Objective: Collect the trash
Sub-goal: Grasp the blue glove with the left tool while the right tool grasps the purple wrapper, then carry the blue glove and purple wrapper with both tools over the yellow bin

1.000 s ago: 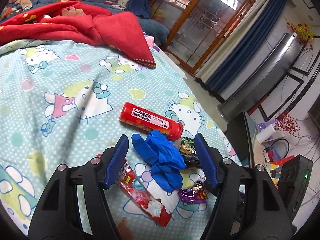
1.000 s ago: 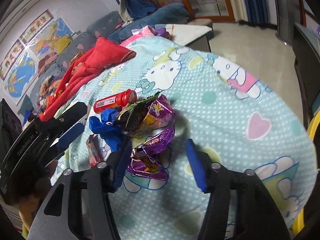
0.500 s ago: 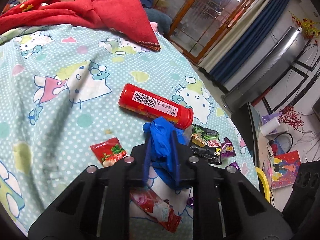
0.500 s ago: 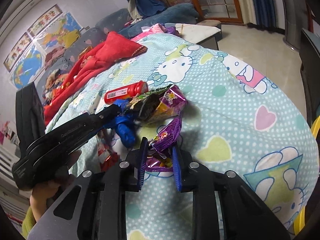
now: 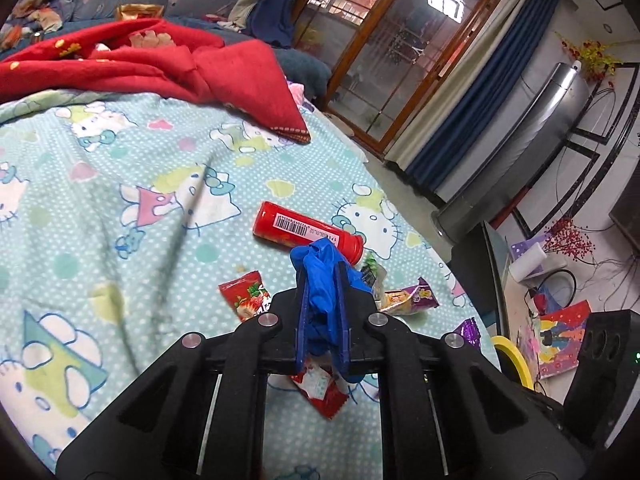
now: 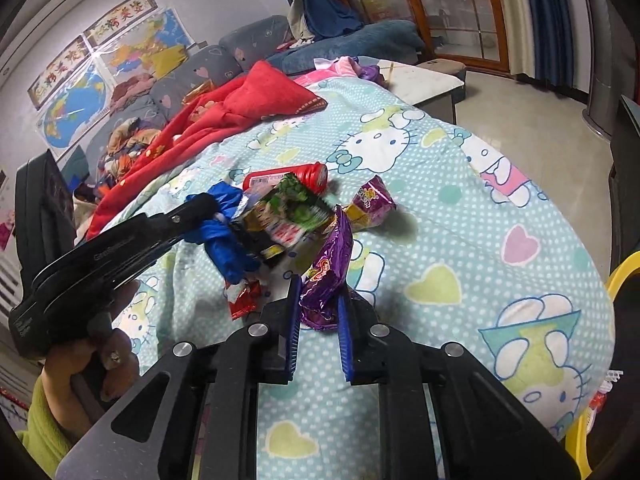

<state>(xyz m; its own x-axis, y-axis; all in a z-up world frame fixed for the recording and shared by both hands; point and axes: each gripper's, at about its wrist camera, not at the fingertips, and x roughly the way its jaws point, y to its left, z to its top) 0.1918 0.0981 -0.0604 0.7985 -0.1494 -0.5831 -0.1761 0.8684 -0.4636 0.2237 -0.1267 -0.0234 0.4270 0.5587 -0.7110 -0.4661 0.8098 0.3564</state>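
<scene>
My left gripper (image 5: pixel 321 280) is shut on a crumpled blue glove (image 5: pixel 320 276) and holds it above the bed; it also shows in the right wrist view (image 6: pixel 208 208). A green-and-black snack wrapper (image 6: pixel 290 216) hangs beside the glove (image 6: pixel 226 244) there. My right gripper (image 6: pixel 318 292) is shut on a purple wrapper (image 6: pixel 326 276), lifted off the sheet. On the bed lie a red tube (image 5: pixel 308 232), a red strawberry wrapper (image 5: pixel 246 292), another red wrapper (image 5: pixel 322 394) and a small purple packet (image 6: pixel 370 200).
The bed has a Hello Kitty sheet (image 5: pixel 120 208) with a red blanket (image 5: pixel 160 64) at its far end. A yellow bin rim (image 5: pixel 514 356) stands by the bed's right edge, next to a black speaker (image 5: pixel 600 360). A low table (image 6: pixel 424 80) stands beyond the bed.
Both grippers closed from open, the left on the blue glove, the right on the purple wrapper, and both have lifted their loads off the sheet.
</scene>
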